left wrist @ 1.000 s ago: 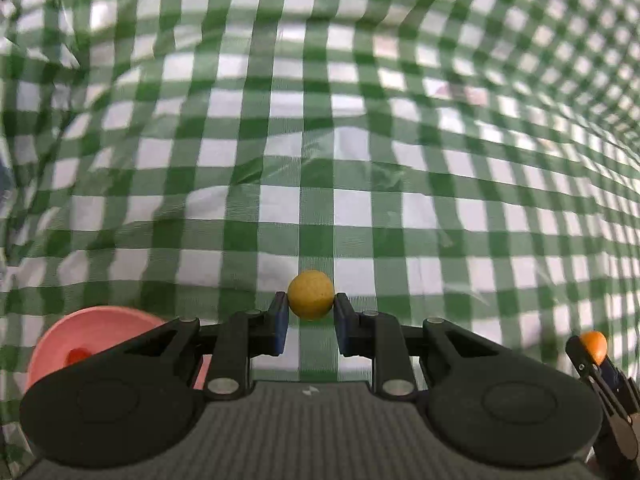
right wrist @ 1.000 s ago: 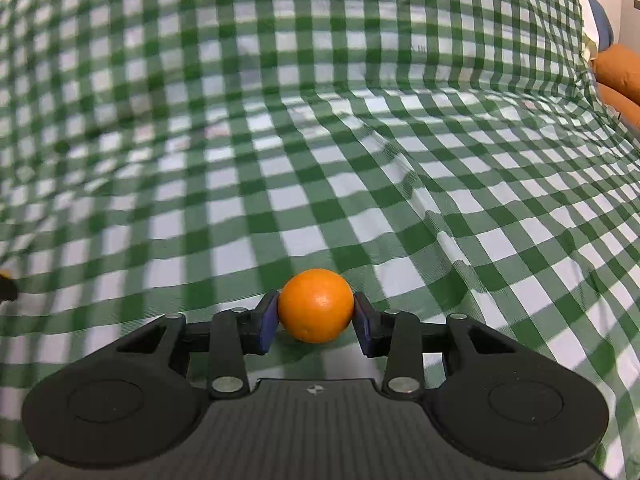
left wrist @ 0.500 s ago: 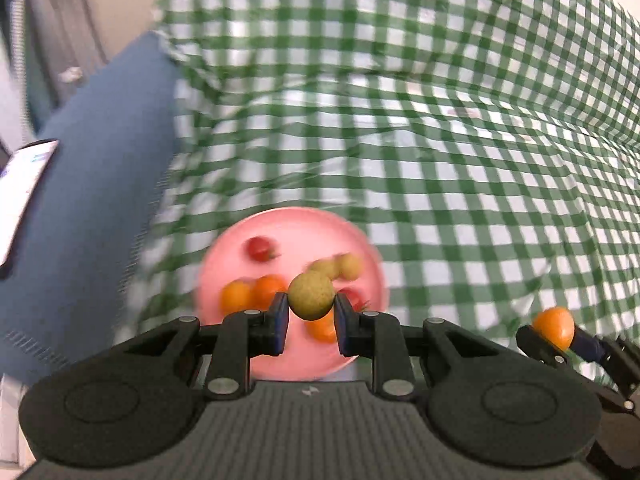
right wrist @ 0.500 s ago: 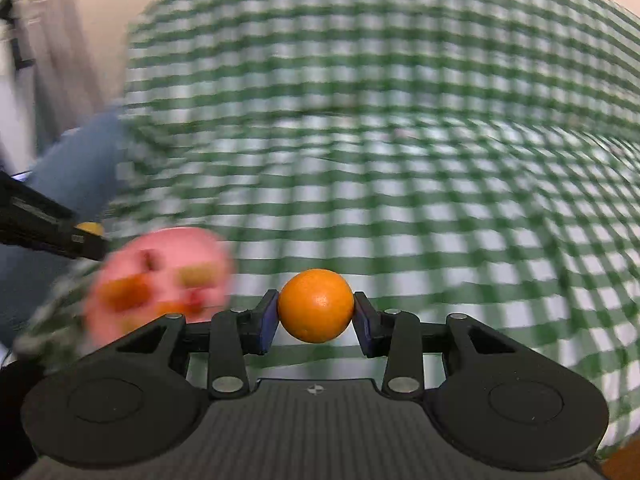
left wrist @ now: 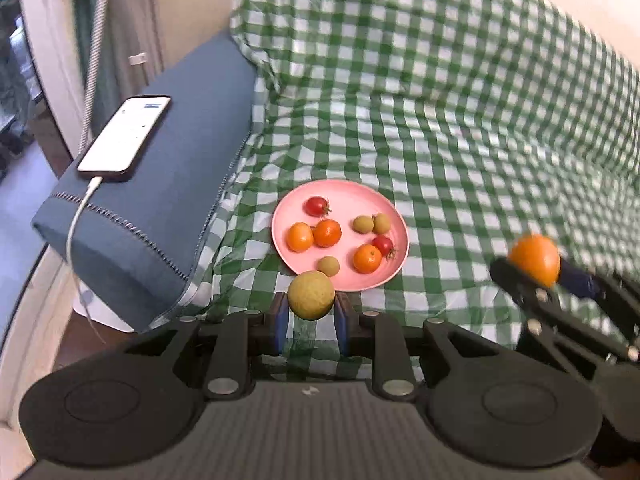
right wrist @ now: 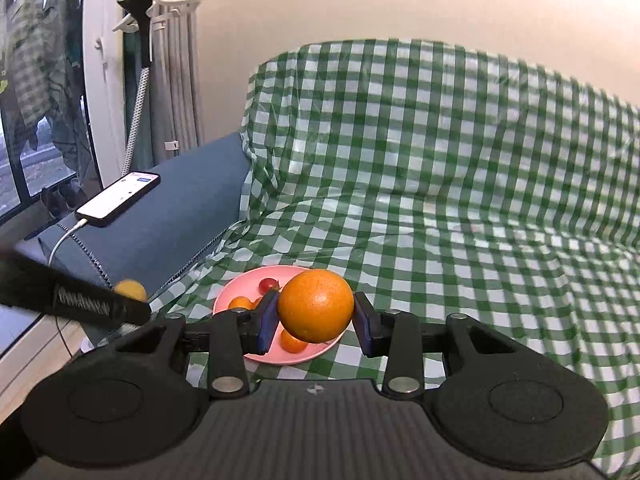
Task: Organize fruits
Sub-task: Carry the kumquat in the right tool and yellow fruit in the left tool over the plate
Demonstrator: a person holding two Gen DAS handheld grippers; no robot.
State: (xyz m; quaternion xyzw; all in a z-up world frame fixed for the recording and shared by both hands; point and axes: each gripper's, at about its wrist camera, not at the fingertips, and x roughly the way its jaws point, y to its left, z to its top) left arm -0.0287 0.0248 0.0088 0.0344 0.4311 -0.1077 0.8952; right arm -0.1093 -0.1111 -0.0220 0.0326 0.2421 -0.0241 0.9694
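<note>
In the left wrist view, your left gripper (left wrist: 311,316) sits at bottom centre, its jaws closed on a small yellow-green fruit (left wrist: 311,295). Just above it in the frame lies the pink plate (left wrist: 344,196) on the green checked cloth (left wrist: 460,128), carrying two cherry tomatoes, three small oranges and three yellow-green fruits. At the right edge your right gripper (left wrist: 538,270) clamps an orange (left wrist: 534,259). A phone (left wrist: 125,138) on a charging cable rests on the blue sofa armrest (left wrist: 168,216) at left.

In the right wrist view, your right gripper (right wrist: 316,320) grips the orange (right wrist: 316,305) at centre, partly covering the plate (right wrist: 236,288) behind it. Your left gripper (right wrist: 132,304) reaches in from the left edge, its yellow-green fruit (right wrist: 130,290) showing at the tip.
</note>
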